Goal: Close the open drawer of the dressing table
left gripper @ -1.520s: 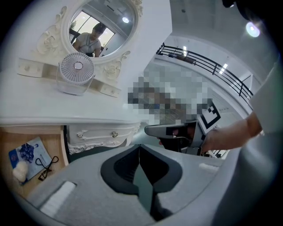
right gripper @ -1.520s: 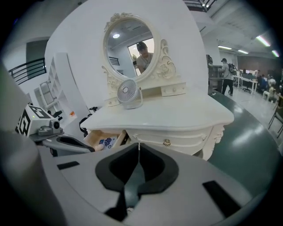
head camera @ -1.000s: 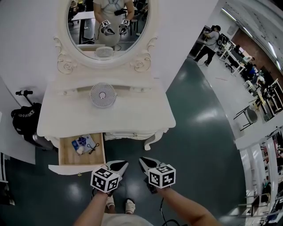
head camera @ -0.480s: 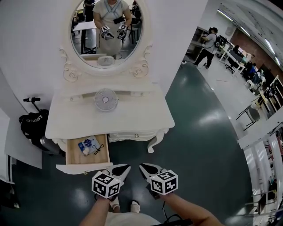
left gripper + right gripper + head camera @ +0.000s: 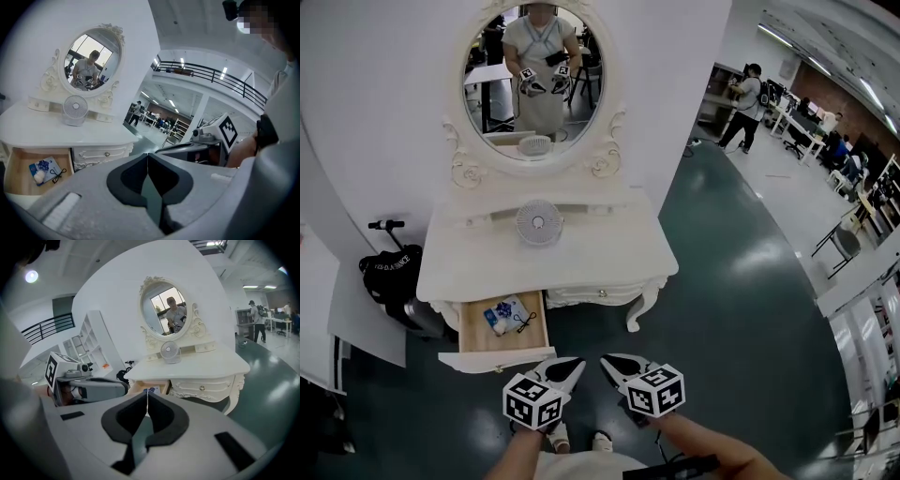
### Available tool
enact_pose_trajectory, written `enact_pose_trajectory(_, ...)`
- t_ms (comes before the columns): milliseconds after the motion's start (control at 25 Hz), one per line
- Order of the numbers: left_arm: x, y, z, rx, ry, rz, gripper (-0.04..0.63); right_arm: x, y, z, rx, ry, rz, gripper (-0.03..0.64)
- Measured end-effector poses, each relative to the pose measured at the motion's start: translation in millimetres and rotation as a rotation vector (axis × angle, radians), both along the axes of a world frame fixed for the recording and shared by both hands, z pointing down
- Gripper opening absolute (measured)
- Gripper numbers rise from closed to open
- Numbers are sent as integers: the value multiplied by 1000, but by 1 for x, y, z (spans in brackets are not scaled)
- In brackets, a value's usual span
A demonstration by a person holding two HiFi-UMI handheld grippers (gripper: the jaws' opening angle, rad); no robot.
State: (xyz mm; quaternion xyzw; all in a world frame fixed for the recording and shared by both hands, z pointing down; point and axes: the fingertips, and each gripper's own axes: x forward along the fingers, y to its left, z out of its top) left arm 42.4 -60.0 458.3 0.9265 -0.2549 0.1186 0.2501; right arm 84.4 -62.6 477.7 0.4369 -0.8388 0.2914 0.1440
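White dressing table [image 5: 581, 262] against the wall, oval mirror [image 5: 539, 84] on top, dark green floor [image 5: 722, 309] around. Two bare forearms [image 5: 712, 452] come in from the bottom edge, side by side, aimed at the table and tipped slightly down. Drawer [image 5: 497, 359] at the table's front left is pulled out, wood inside showing. Left hand-held gripper [image 5: 572, 366] is just right of the drawer front, not touching; jaws pressed together, nothing between. Right hand-held gripper [image 5: 614, 363] is just beside it, jaws also pressed together, empty. Small round fan [image 5: 538, 223] stands on the surface below the mirror. Blue-white packet [image 5: 502, 314] lies in the drawer.
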Motion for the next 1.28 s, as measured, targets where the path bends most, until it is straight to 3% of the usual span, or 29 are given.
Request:
enact_pose_trajectory(480, -36, 12, -13, 18, -23, -29, 9, -31, 4, -22, 30, -25, -11, 15)
enact_pose_trajectory(1280, -38, 18, -11, 6, -10, -18, 9, -36, 9, -18, 7, -18, -1, 15)
